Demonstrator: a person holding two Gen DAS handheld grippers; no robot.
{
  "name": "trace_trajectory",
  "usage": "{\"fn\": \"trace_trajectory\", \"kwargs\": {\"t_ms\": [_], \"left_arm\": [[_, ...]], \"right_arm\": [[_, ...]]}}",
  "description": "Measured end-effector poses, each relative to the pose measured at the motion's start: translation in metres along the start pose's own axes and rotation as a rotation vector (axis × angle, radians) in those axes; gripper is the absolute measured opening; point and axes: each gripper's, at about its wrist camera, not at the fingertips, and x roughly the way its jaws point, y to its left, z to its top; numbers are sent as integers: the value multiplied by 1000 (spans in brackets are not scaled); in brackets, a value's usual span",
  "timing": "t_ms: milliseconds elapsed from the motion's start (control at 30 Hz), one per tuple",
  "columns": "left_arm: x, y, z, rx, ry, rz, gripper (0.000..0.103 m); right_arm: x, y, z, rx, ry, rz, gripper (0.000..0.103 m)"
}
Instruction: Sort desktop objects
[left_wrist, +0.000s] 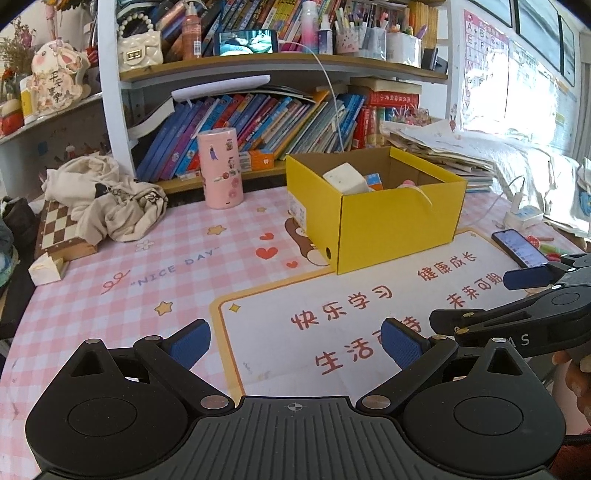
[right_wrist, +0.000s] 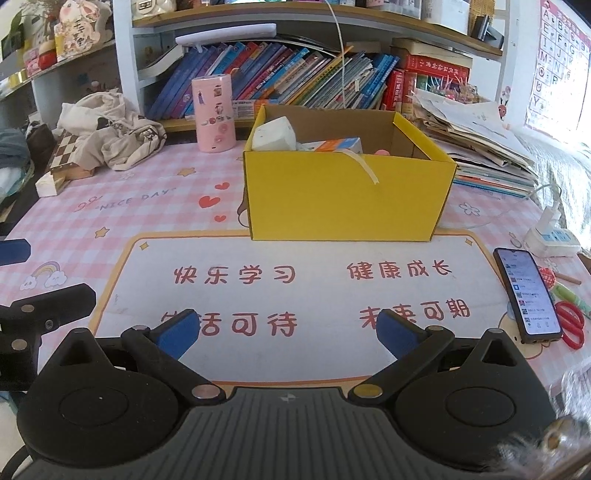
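With both tools released and empty, nothing gripped: left gripper (left_wrist: 295, 341) and right gripper (right_wrist: 286, 332) low at 6 o'clock over the desk mat (right_wrist: 314, 291). One phone (right_wrist: 528, 295) at 3 o'clock, red scissors (right_wrist: 570, 325) just beside. One yellow box (right_wrist: 347, 195) at 12 o'clock, holding one white cube (right_wrist: 275, 134), one orange-and-blue carton (right_wrist: 338, 144), something pink barely seen. One pink cylinder (right_wrist: 214, 112) at 11. Risks: crowded grippers colliding; snagging the strap (right_wrist: 364, 166) hanging over the box's front, tipping it. Mat bare: fits sorting finished, or reach pending.

This is a child's study corner at home. Shelves full of picture books (right_wrist: 258, 70) stand behind a bench with a pink cartoon mat (left_wrist: 147, 280), and an alphabet poster (right_wrist: 561, 62) hangs nearby.
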Motion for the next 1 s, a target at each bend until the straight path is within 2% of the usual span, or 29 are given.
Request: {"fn": "trace_trajectory", "kwargs": {"t_ms": [100,1000], "left_arm": [[-2,1,-1,-4,-1,3,103],[-9,-6,-6,26,-7,-18,103]], "right_arm": [[-1,1,0,-4,-2,0,103],[-8,4,-1,-17,-14,-8,103]]}}
